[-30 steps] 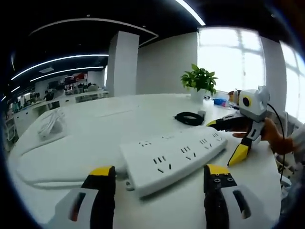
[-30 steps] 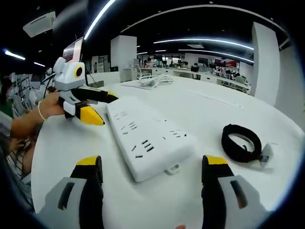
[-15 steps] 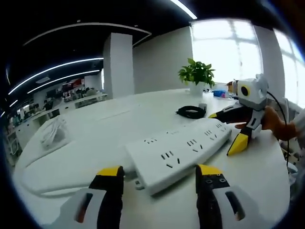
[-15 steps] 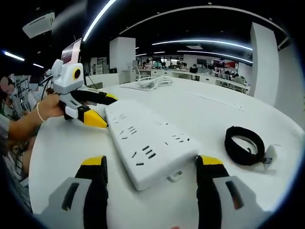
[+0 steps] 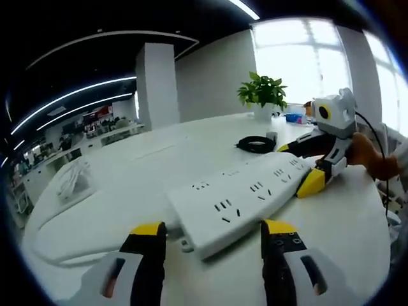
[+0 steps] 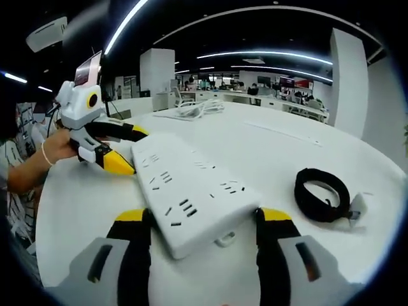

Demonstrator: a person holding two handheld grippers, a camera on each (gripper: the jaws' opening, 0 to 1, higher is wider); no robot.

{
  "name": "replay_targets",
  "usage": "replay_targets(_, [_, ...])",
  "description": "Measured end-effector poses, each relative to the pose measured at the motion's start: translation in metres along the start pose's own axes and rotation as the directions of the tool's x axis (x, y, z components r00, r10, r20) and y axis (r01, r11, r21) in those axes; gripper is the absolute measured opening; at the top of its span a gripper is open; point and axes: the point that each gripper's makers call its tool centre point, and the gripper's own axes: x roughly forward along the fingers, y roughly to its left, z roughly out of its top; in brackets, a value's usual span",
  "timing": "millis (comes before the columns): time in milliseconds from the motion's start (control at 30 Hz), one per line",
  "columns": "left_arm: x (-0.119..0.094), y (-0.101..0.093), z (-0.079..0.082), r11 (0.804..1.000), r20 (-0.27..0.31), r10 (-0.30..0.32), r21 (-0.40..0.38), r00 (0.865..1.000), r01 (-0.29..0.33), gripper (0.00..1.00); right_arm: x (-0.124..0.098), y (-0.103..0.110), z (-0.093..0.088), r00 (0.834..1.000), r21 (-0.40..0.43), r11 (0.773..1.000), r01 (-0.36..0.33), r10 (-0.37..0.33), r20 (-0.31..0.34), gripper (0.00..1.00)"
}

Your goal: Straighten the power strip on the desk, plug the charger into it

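- In the left gripper view, the left gripper (image 5: 211, 233) has its yellow-tipped jaws spread, one on each side of the near end of the white power strip (image 5: 239, 199); whether the tips touch its sides is hard to tell.
- The power strip lies flat on the white desk (image 5: 146, 169), running away from the jaws up and to the right, sockets facing up.
- At its far end the right gripper (image 5: 305, 167) has its jaws apart around the strip's end, the lower yellow tip against the edge, with a hand (image 5: 366, 156) behind it.
- Beyond the strip, a coiled black cable (image 5: 255, 145) rests on the desk, the charger itself too small to make out.
- Left of the jaws, a white cord (image 5: 69, 179) lies bundled near the desk's edge.
- Farther off stand a potted plant (image 5: 262, 95), a white pillar (image 5: 155, 86), bright windows (image 5: 299, 67) and curved ceiling light strips (image 5: 67, 105).
- In the right gripper view, the right gripper (image 6: 203, 220) straddles the strip's (image 6: 185, 191) near end with parted jaws; the black coil (image 6: 321, 194) lies to the right of them.
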Motion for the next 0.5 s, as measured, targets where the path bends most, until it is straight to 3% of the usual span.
replay_targets(500, [0.0008, -0.004, -0.0009, 0.999, -0.027, 0.03, 0.031, 0.999, -0.029, 0.55, 0.0021, -0.0061, -0.0003, 1.0, -0.011, 1.0, -0.02, 0.02, -0.018, 0.67])
